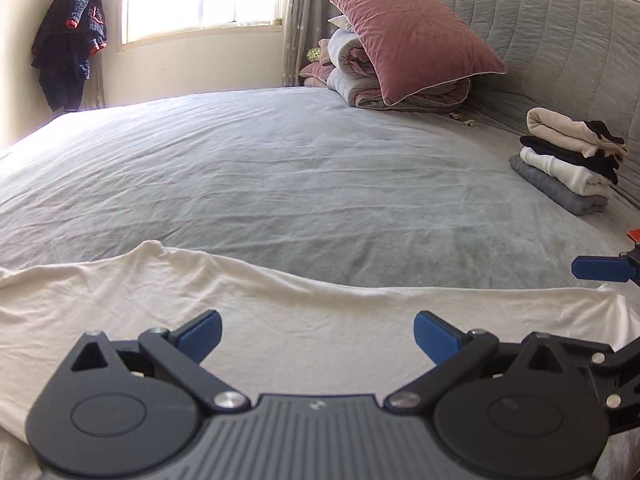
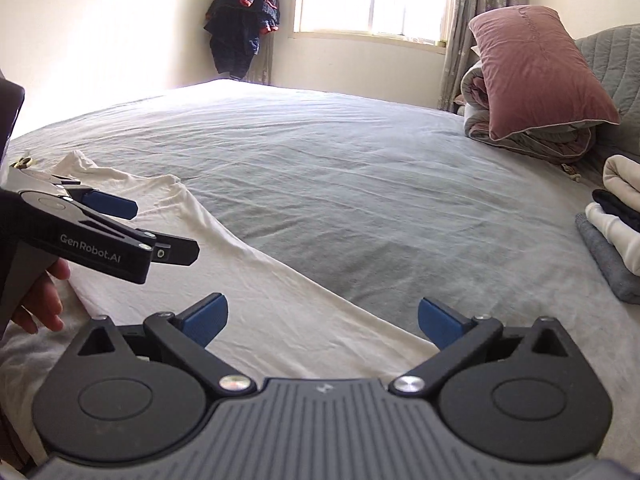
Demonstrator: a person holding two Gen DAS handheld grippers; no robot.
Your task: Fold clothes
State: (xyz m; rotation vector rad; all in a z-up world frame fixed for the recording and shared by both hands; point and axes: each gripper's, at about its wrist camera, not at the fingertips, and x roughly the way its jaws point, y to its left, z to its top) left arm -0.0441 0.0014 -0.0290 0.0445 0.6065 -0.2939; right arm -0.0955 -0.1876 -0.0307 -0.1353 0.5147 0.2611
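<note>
Both hand-held grippers (image 1: pixel 318 336) (image 2: pixel 322 320) gape wide, empty, above white shirt (image 1: pixel 280 332); bare bedsheet (image 1: pixel 300 184) beyond its edge.

Grey bed (image 1: pixel 280 168), white shirt (image 1: pixel 280 320), folded stack (image 1: pixel 568 160), bedding (image 1: pixel 360 80)

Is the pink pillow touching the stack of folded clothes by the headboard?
Apart. The left wrist view shows the pink pillow resting on rolled bedding, with bare bed between it and the stack of folded clothes.
</note>
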